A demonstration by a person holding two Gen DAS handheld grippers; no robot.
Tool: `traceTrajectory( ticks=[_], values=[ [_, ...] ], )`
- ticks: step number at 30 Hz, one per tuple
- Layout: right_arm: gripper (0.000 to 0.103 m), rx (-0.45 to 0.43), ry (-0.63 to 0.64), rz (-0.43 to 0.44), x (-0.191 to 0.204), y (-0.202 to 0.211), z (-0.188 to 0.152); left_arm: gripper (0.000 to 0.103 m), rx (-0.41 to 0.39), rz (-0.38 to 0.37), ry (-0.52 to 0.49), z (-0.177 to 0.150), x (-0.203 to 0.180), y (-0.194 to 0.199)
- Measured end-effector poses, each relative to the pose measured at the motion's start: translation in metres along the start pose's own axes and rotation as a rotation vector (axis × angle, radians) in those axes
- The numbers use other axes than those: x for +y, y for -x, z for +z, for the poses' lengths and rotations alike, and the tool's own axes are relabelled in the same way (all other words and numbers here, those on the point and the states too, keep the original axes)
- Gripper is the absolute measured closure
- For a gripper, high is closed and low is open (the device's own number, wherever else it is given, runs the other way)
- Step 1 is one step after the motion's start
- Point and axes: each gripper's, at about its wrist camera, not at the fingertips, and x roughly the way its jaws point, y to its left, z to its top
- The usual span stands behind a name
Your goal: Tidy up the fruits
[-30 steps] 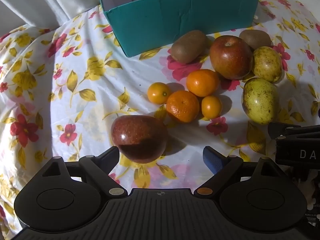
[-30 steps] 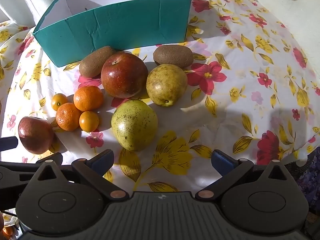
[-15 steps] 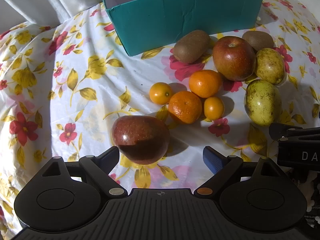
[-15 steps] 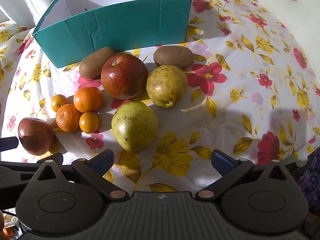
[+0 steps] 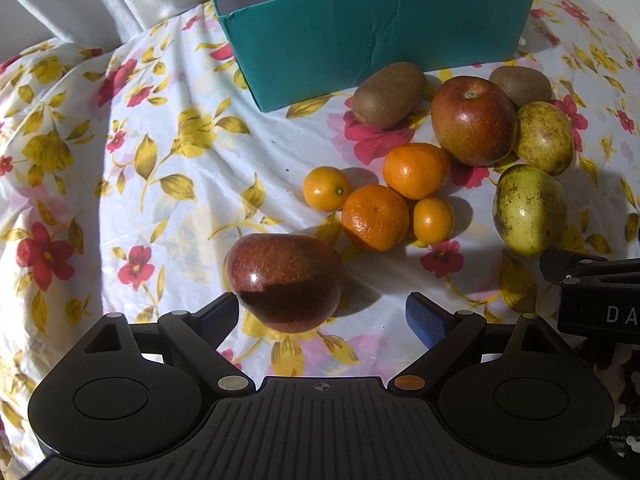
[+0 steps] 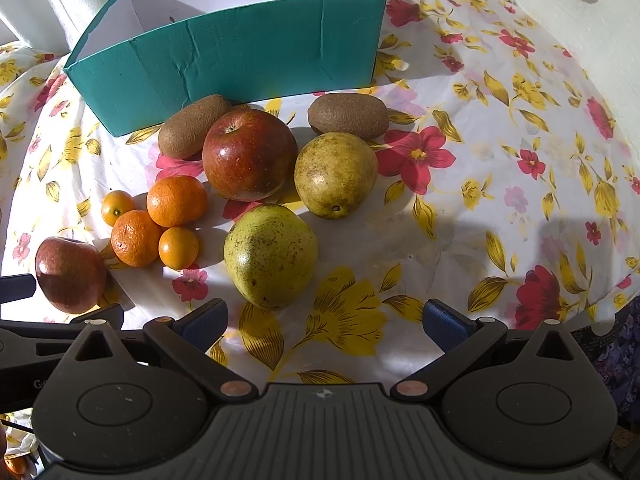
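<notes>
- Dark red apple on its side on the floral tablecloth, long axis across the view, lower half shadowed, apart from the cluster of oranges.
- Second apple upright, stem up, touching a kiwi before the teal box.
- Two pears with blossom ends toward the near edge.
- Letters "DA" legible on the black body at right of the left view.
- Left gripper low, level, jaws spread wide, left pad just beside the near apple, holding nothing.
- Right gripper wide open, empty, fronting the nearer pear.
</notes>
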Motion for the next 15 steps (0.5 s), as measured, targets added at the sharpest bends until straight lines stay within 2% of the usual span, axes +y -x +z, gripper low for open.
traceTrajectory(
  ticks=[15],
  values=[
    [0.0,-0.004,0.007,-0.003,0.0001,-0.0002,0.003,0.009,-0.002,0.0,0.009,0.0039,0.0003,-0.0022]
  ],
)
